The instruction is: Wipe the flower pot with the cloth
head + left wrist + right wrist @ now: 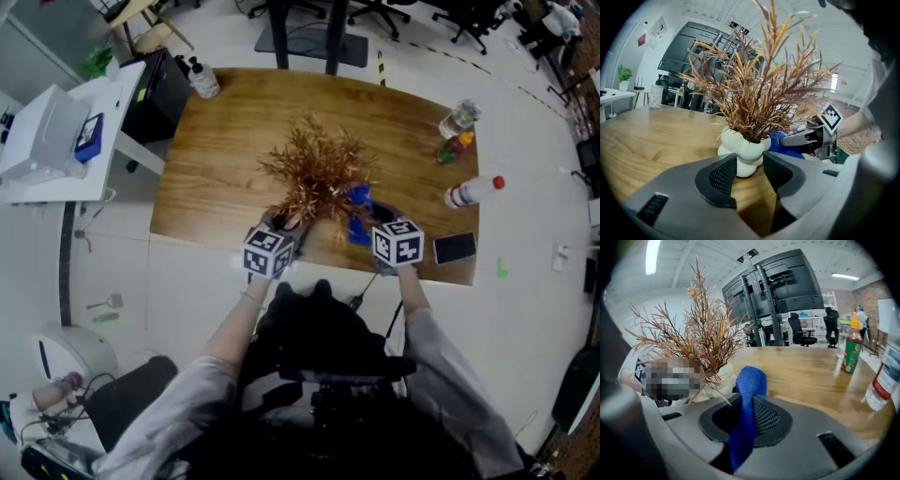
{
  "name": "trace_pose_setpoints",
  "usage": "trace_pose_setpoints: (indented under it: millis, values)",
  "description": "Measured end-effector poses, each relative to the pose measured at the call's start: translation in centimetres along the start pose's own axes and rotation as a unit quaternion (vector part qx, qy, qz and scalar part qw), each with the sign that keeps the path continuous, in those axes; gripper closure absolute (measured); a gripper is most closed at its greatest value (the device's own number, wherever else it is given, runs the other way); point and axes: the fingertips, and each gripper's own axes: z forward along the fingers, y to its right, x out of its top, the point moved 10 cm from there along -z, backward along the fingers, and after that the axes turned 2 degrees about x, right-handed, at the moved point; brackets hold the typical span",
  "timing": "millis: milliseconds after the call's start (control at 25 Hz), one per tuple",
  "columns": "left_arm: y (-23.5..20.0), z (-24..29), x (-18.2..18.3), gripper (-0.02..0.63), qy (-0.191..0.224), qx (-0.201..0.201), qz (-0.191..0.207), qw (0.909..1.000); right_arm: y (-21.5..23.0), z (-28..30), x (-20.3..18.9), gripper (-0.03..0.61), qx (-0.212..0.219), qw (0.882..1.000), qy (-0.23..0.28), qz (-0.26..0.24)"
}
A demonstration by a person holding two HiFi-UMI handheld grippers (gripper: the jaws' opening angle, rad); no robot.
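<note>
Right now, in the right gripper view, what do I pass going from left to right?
pot → cloth → green bottle → white bottle

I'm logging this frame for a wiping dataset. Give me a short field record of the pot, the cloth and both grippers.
pot: white flower pot, upright on the wooden table, holding a dried reddish plant
cloth: blue cloth, close beside the pot; contact unclear
left: left gripper, jaws apart, pot base at their tips
right: right gripper, jaws shut on the cloth
</note>
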Motion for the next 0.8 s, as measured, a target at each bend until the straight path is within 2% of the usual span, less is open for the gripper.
trace_pose_setpoints:
  millis: [200, 320, 440, 560, 800]
  values:
    - [0.1, 0.1, 0.4, 0.456, -0.008, -0.006, -0.007, 0.9999, 0.9, 2.9, 2.4, 0.515, 0.041, 0.997, -0.019, -0.068]
    - [0.1, 0.2, 0.5, 0.456, -0.01, -0.008, -0.009, 0.9999, 1.1, 4.4, 3.3, 0.517, 0.08, 0.993, -0.026, -0.087]
    - [0.0, 0.3, 0.5, 0.456, -0.012, -0.015, -0.008, 0.9998, 1.0, 5.6, 3.4, 0.515, 0.127, 0.988, -0.03, -0.083]
    - [-0.2, 0.4, 0.7, 0.454, -0.018, -0.022, 0.001, 0.9996, 0.6, 5.8, 3.0, 0.516, 0.153, 0.985, -0.029, -0.075]
    - [-0.4, 0.5, 0.8, 0.454, -0.019, -0.029, 0.004, 0.9994, -0.6, 5.0, 1.2, 0.517, 0.149, 0.988, -0.01, -0.041]
